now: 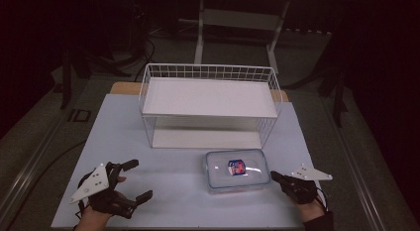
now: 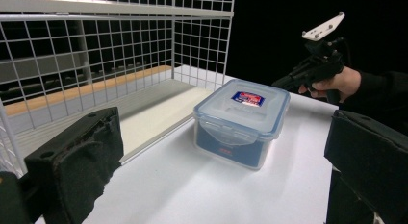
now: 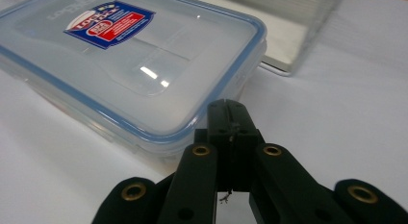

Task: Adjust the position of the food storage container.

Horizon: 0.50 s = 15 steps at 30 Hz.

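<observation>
With its jaws pressed together, the right gripper nosing the lidded container could shove it across the slick worktop.

Lidded container on table, before wire shelf rack; left gripper well left, right gripper just right

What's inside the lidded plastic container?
The container is shut with its blue-rimmed lid on. The lid shows a red and blue label; through the frosted walls nothing distinct can be made out, so whether it holds anything cannot be told.
</observation>
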Each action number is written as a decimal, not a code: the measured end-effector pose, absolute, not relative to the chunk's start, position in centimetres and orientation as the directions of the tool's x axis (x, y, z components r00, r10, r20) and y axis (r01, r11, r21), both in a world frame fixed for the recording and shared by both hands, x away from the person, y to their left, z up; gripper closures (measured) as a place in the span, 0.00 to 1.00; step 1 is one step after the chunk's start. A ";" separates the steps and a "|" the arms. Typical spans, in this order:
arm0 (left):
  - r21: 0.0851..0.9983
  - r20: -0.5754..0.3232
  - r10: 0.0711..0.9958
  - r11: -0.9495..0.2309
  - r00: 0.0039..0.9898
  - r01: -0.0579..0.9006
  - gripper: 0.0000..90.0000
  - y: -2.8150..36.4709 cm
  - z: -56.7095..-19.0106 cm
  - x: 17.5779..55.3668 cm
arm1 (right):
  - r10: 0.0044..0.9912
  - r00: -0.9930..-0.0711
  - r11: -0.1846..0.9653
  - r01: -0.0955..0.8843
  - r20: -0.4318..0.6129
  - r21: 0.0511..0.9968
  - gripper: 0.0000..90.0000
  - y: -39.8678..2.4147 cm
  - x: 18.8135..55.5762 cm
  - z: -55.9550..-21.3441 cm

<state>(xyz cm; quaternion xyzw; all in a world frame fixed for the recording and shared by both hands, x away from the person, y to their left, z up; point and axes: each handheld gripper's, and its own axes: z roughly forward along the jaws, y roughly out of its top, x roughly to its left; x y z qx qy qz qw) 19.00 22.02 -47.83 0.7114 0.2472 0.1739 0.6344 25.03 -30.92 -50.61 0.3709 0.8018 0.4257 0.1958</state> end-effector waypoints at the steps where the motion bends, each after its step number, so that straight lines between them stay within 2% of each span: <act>1: 0.989 -0.064 0.572 -0.075 0.818 0.130 0.00 22.0 -47.8 19.0 | 0.758 -0.652 0.367 0.426 0.000 0.827 1.00 -30.7 25.0 -50.6; 9: 0.988 -0.064 0.568 -0.079 0.820 0.132 0.00 21.9 -47.9 19.1 | 0.701 -0.713 0.403 0.399 0.002 0.824 1.00 -28.5 24.8 -50.4; 15: 0.988 -0.067 0.566 -0.077 0.821 0.134 0.00 21.8 -48.0 19.0 | 0.715 -0.699 0.404 0.421 0.007 0.812 1.00 -28.5 25.3 -50.9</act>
